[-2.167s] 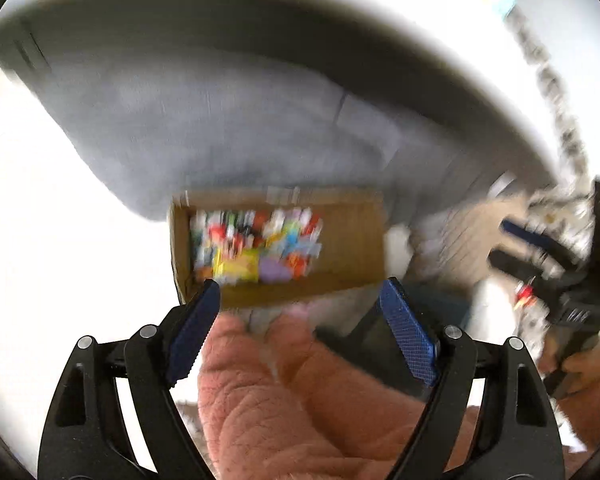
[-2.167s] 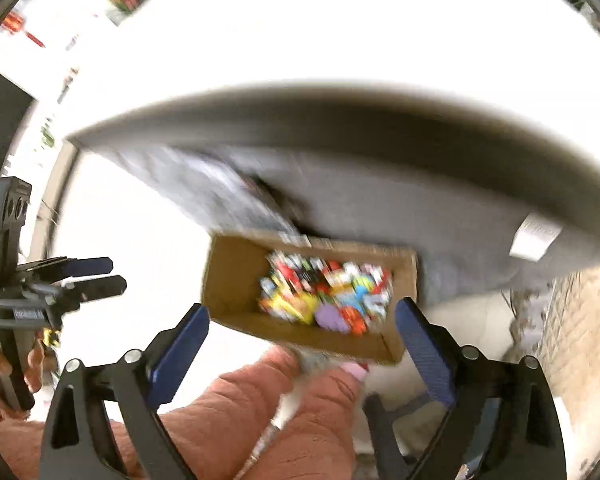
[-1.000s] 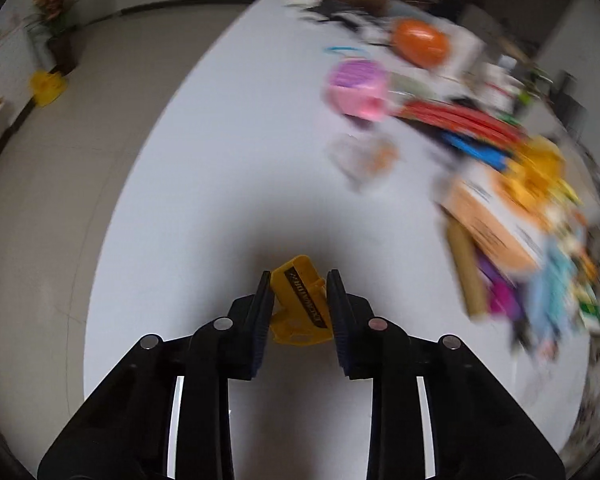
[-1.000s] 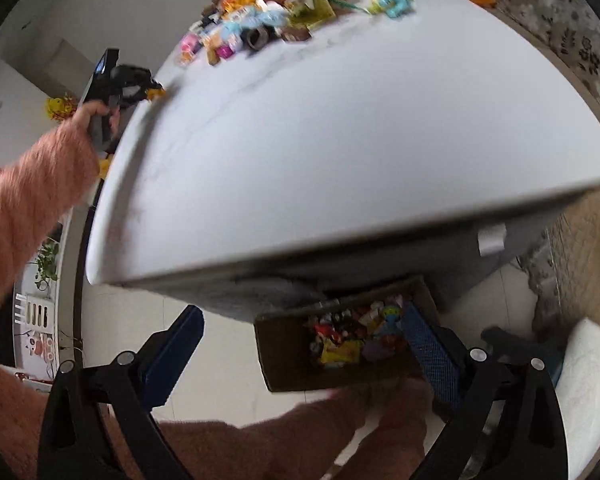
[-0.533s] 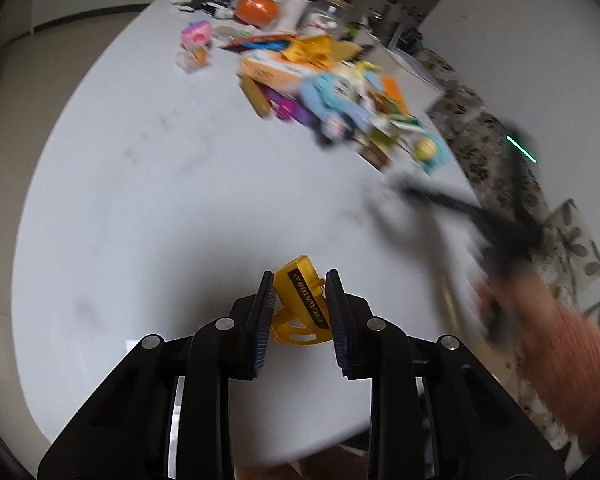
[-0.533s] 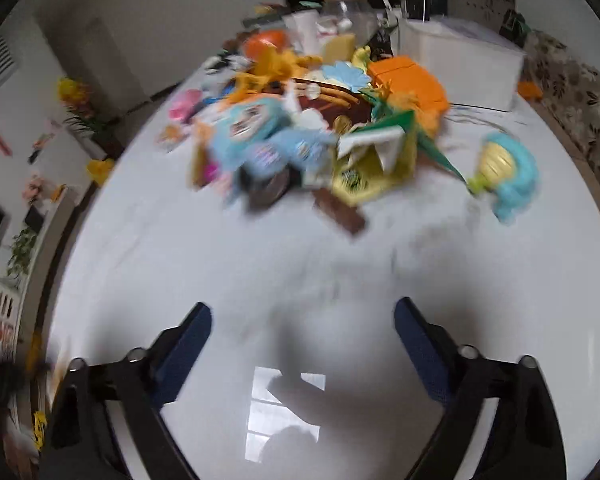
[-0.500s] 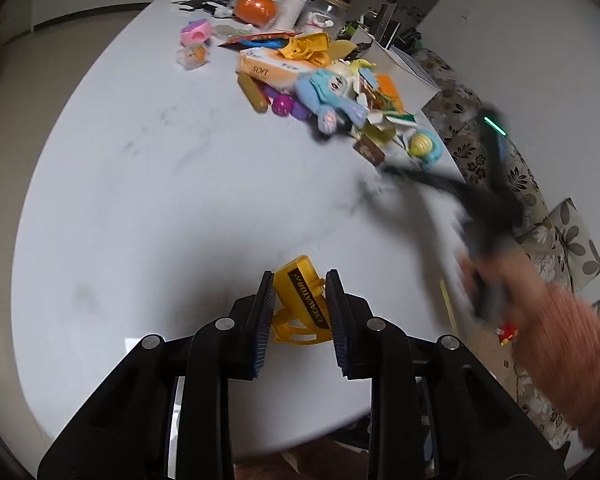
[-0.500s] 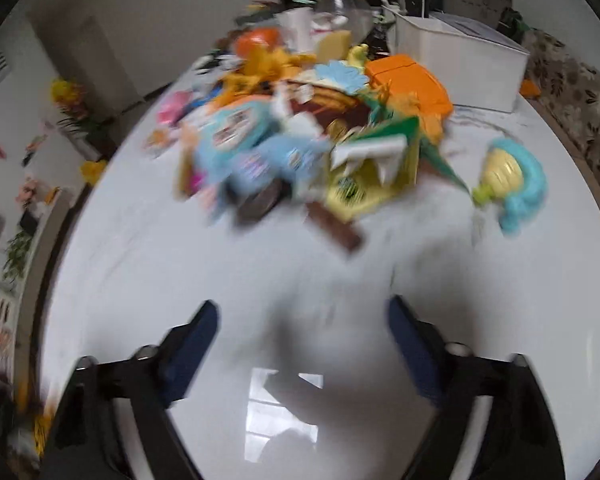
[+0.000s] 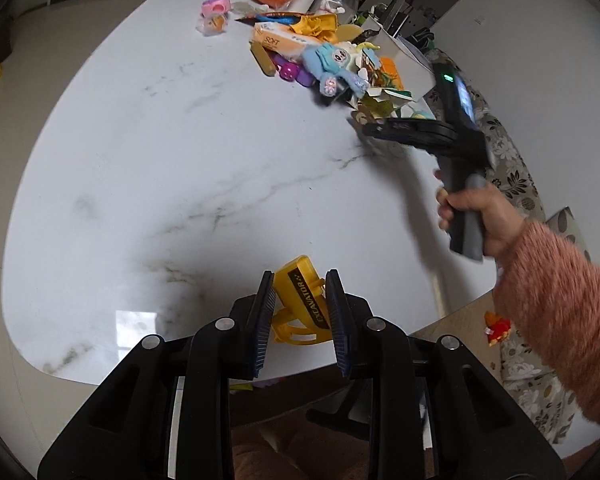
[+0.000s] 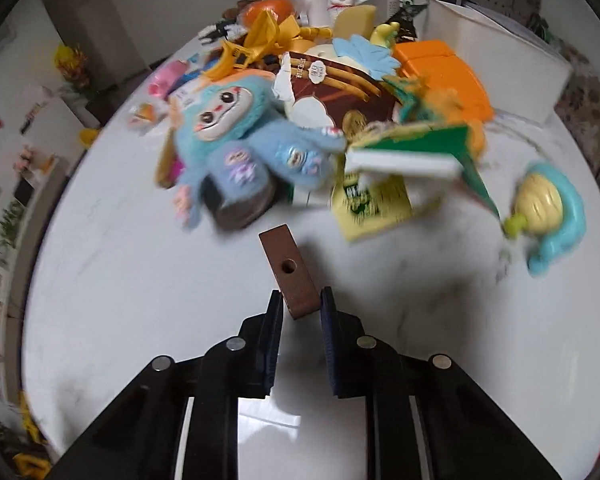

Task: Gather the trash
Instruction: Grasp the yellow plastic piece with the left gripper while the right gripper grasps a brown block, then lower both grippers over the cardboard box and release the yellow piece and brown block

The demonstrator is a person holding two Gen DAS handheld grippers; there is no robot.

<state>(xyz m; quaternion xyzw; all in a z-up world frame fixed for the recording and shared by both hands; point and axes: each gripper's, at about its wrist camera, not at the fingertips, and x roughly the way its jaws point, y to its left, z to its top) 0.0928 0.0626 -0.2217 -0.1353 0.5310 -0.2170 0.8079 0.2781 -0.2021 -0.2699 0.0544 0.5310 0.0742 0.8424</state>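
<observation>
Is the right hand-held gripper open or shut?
Shut: right hand-held gripper has just closed its pads on the brown block.

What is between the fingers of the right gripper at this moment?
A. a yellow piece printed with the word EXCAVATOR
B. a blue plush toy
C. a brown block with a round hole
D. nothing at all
C: in the right wrist view the right gripper has its jaws drawn in on the near end of the brown block, whose round hole shows; the blue plush toy lies farther off in the pile.
</observation>
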